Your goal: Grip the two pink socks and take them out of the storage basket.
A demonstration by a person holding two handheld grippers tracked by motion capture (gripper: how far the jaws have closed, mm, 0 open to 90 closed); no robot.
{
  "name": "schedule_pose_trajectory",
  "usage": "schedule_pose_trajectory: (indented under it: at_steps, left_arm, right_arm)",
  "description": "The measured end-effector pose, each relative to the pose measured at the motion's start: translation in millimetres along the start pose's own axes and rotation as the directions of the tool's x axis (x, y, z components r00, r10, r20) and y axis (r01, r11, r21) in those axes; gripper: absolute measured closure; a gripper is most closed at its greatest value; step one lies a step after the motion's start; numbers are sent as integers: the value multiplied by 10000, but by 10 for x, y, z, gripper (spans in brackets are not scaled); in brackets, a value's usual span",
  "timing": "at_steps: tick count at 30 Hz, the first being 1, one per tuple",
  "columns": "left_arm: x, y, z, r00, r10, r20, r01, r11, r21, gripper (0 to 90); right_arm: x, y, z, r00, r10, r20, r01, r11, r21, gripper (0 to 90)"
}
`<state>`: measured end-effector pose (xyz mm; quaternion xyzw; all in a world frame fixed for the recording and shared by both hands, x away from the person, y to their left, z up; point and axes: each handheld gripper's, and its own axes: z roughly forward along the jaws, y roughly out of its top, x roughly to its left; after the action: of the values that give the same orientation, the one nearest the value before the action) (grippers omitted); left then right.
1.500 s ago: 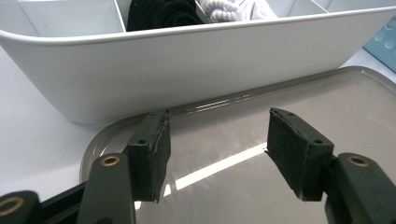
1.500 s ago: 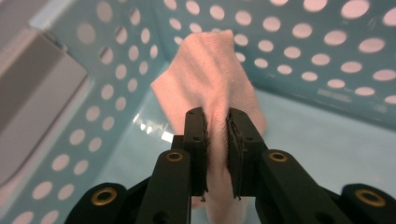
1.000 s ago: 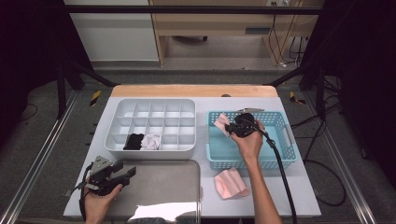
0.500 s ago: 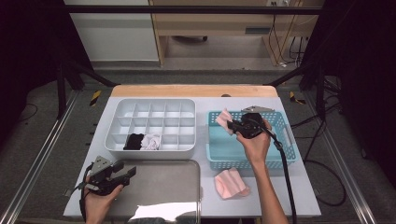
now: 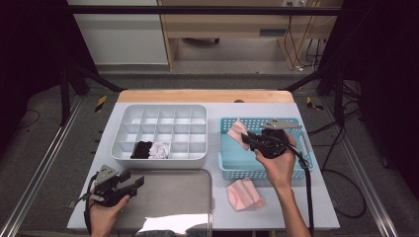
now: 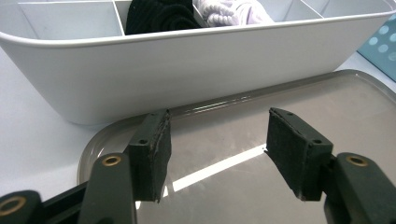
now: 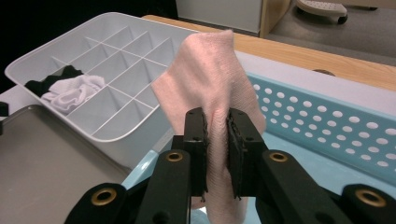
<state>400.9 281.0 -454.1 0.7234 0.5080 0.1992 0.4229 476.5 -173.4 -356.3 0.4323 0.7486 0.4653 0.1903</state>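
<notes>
The right tool (image 7: 217, 140) pinches a pink sock (image 7: 210, 84) hanging long-axis upright over the blue basket (image 5: 234, 158), while the left tool (image 6: 217, 149), jaws apart and empty, hovers over the metal tray (image 5: 173, 192).

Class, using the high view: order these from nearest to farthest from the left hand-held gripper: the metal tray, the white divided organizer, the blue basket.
Measured from the left hand-held gripper:
1. Metal tray: right beside it, at the table's front.
2. White divided organizer: just behind the tray, toward the back.
3. Blue basket: across on the right side, under the right hand-held gripper.
</notes>
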Motion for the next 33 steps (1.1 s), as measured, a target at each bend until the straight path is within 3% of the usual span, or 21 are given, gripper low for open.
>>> schedule_pose_trajectory:
  at_steps: [14,24,33]
  left_arm:
    - [-28,8,-30,10000,-30,39,31,9999,-144,361]
    - [-57,6,-27,9999,14,171,-12,9999,-146,371]
    - [-57,5,-40,9996,-74,262,81,9996,-257,369]
  right_arm:
    - [87,-329,-314,9977,178,-648,-208,9987,-456,793]
    - [171,-526,-516,9955,208,-928,-251,9986,-463,794]
    - [184,-699,-561,9949,368,-939,-387,9991,-192,794]
